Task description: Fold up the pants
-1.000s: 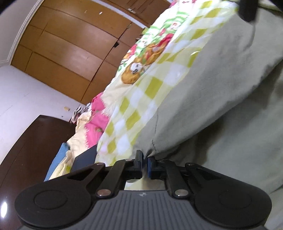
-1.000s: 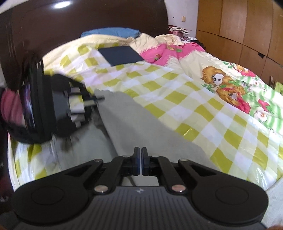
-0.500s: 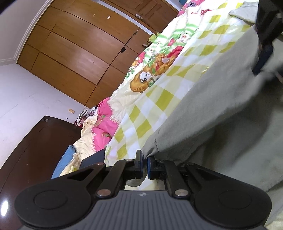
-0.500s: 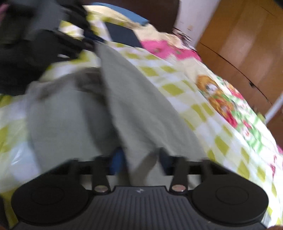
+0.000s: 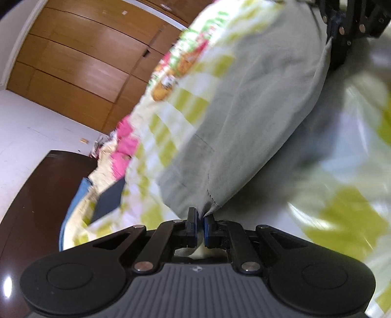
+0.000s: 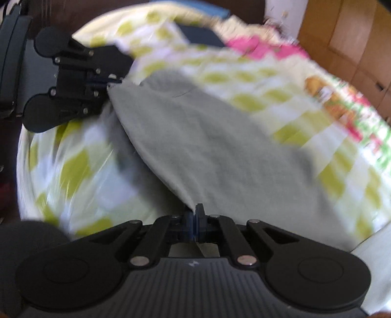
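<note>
My left gripper [image 5: 200,225] pinching a corner of the grey pants [image 5: 244,117], my right gripper [image 6: 194,220] clamping another corner, other claw at 10 o'clock, checked bedspread [image 6: 73,171] beneath

The checked bedspread [image 5: 342,215] smears into streaks of green and white, its pattern unreadable near the bed's edge. The cartoon print [image 6: 325,95] is too blurred to make out. The pants [image 6: 215,146] cover the bedding beneath them. The other gripper [image 5: 338,18] is cut off by the top edge. A dark shape [image 6: 27,237] at lower left is unrecognizable.
</note>
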